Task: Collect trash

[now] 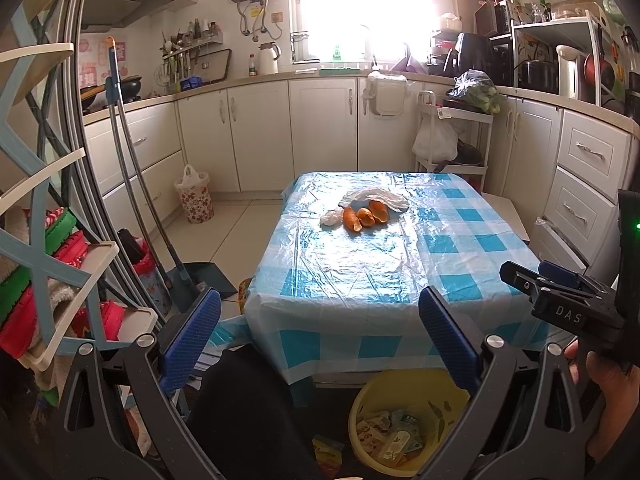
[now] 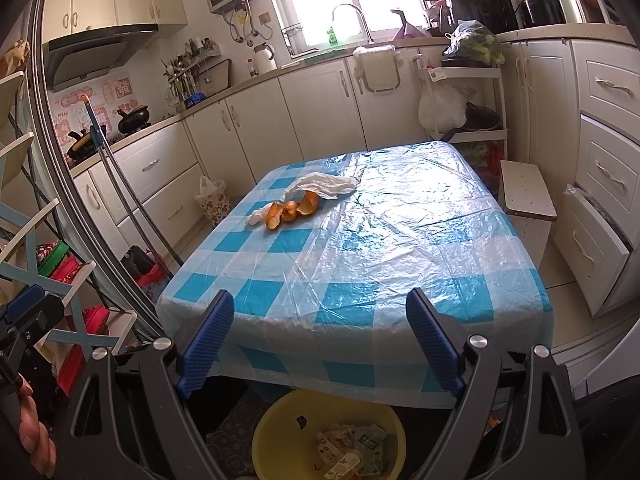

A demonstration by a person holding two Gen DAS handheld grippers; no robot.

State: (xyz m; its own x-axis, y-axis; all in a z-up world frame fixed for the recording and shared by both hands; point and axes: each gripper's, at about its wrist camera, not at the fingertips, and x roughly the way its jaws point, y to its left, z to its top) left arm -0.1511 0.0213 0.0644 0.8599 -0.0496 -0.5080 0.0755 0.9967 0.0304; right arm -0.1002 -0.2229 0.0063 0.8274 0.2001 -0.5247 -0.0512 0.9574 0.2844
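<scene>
Orange peels (image 1: pixel 365 216) (image 2: pixel 293 208) lie in a small heap on the far half of the blue-checked table (image 1: pixel 380 280) (image 2: pixel 360 248). A crumpled white tissue (image 1: pixel 376 197) (image 2: pixel 324 185) rests behind them and a smaller white wad (image 1: pixel 331 218) (image 2: pixel 258 214) to their left. A yellow bin (image 1: pixel 404 420) (image 2: pixel 328 436) with paper wrappers stands on the floor under the near table edge. My left gripper (image 1: pixel 320 330) and my right gripper (image 2: pixel 320 336) both hover open and empty before the near edge, well short of the peels.
White kitchen cabinets line the back and right walls. A broom and dustpan (image 1: pixel 192 276) lean at the left beside a rack (image 1: pixel 52 264). A floral bin (image 1: pixel 194 196) stands on the floor, a white cart (image 1: pixel 456 136) behind the table, a stool (image 2: pixel 526 196) at the right.
</scene>
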